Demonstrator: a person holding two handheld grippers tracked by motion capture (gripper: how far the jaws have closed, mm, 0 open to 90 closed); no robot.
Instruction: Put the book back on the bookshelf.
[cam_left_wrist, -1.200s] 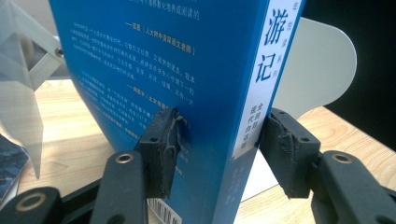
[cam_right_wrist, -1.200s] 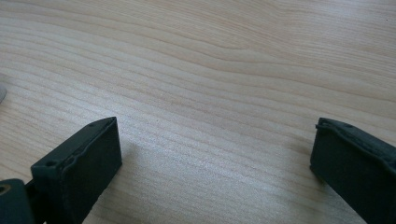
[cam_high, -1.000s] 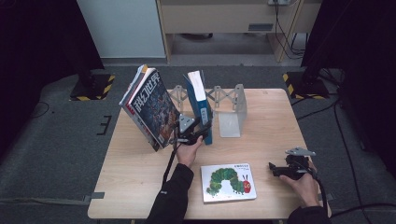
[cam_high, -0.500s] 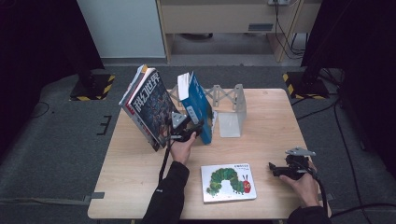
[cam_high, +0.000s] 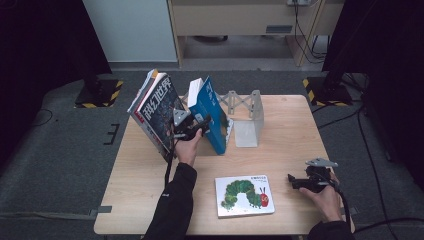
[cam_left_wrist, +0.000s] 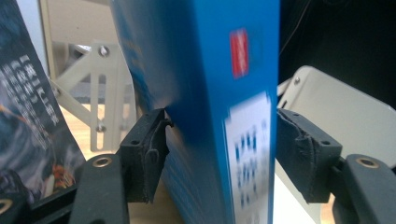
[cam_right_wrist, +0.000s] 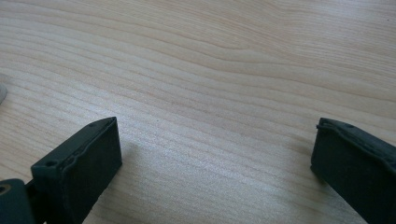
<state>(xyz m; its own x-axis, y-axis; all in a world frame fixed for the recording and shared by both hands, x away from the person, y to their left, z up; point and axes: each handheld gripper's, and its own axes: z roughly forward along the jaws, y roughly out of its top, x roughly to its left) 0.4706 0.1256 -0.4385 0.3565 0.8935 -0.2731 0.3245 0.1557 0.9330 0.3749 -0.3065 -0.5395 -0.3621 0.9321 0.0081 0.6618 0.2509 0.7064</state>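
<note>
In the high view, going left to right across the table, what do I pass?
Dark magazine leaning at the left → left gripper → blue book → metal bookend → right gripper. The caterpillar picture book lies nearer, its span overlapping these, so it is left out.

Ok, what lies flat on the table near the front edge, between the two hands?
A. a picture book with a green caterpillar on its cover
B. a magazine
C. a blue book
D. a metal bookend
A: the caterpillar picture book lies flat on the table, while the blue book stands tilted further back.
</note>
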